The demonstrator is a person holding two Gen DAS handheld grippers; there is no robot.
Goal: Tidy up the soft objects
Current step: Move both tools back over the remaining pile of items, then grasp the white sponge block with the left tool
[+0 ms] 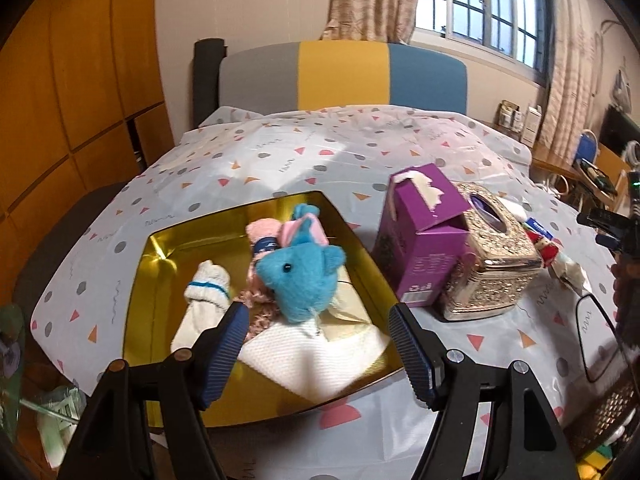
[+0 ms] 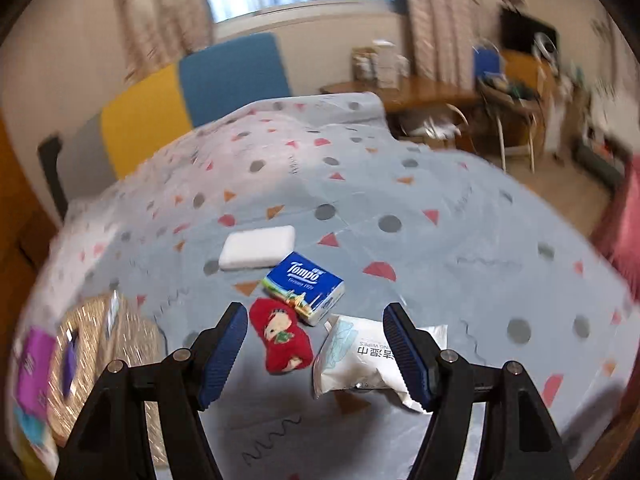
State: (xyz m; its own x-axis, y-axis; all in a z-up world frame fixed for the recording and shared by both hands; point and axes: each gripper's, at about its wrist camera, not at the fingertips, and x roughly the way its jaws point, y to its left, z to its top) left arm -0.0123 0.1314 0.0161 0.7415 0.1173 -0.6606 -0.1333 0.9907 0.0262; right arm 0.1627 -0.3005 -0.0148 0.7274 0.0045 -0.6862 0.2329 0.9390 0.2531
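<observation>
A gold tin box [image 1: 152,264] lies open on the patterned tablecloth. Inside it are a blue plush toy [image 1: 304,276], a white sock [image 1: 204,304], pink knitted items [image 1: 262,236] and a white cloth [image 1: 312,356]. My left gripper [image 1: 318,344] hovers open over the box's near edge, nothing between its fingers. In the right wrist view my right gripper [image 2: 316,344] is open above a red sock with a doll face [image 2: 282,338], a white wet-wipes pack [image 2: 360,360], a blue Tempo tissue pack [image 2: 306,286] and a white sponge [image 2: 258,247].
A purple carton [image 1: 420,240] and an ornate gold tissue box [image 1: 492,264] stand right of the tin; the tissue box [image 2: 100,344] also shows at left in the right wrist view. A chair back [image 1: 344,74] stands beyond the table. A desk and chairs [image 2: 480,96] are at the back right.
</observation>
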